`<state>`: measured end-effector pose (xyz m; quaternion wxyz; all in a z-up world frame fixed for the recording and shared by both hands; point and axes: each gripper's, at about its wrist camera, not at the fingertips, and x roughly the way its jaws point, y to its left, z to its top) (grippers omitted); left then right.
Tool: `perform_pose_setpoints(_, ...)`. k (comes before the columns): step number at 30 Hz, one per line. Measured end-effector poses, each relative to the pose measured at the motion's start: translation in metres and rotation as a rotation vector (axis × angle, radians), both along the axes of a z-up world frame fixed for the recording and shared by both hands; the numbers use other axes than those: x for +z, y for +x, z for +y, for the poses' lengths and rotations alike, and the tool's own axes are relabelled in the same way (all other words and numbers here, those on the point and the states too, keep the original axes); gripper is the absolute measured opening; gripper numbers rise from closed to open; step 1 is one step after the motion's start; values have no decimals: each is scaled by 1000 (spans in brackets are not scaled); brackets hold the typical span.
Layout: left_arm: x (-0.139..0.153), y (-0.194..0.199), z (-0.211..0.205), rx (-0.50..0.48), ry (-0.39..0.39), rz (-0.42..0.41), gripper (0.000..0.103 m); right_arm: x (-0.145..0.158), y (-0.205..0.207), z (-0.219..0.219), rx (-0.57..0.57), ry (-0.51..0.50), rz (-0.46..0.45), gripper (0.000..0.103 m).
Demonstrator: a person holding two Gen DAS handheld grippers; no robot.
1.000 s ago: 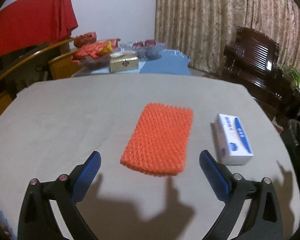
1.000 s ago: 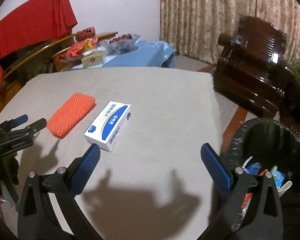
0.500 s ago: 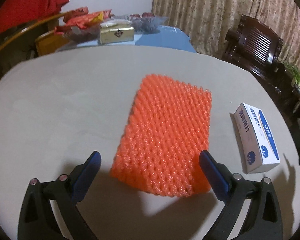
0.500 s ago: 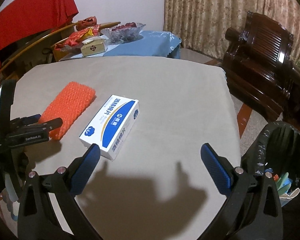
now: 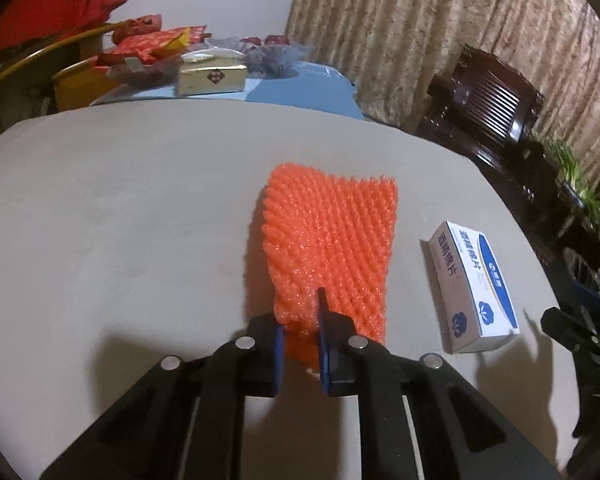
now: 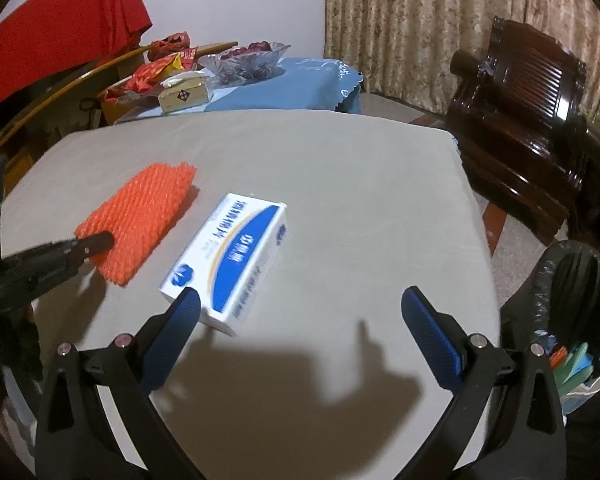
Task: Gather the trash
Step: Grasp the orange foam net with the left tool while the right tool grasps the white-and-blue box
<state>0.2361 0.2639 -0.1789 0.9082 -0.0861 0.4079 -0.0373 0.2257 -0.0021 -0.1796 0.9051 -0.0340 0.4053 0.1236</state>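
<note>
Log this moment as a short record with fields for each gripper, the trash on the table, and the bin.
left gripper: shut on the near end of the orange foam net
right gripper: open, empty, above the table
blue and white box: lying flat beside the net
bin: black-lined, off the table's right edge, litter inside

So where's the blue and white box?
The blue and white box lies on the grey table, right of the orange foam net, just ahead of the open right gripper.
</note>
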Motion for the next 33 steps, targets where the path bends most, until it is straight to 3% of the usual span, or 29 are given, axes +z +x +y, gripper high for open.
perform_pose_setpoints(8, 14, -25, 23, 132, 43, -37, 13, -7, 8, 36, -14, 25, 3, 98)
perform_pose_setpoints(21, 17, -56, 39, 167, 71, -44, 13, -27, 28, 74, -86, -73, -11, 97)
perform_pose_setpoints(22, 17, -57, 40, 169, 69, -43, 13, -28, 29, 76, -86, -73, -3, 96)
perform_pose_setpoints(26, 18, -60, 40, 169, 70, -42, 13, -34, 35, 79, -82, -79, 27, 75)
perform_pose_setpoints(33, 23, -63, 35, 164, 76, -48, 13, -40, 36, 81, -74, -56, 73, 63)
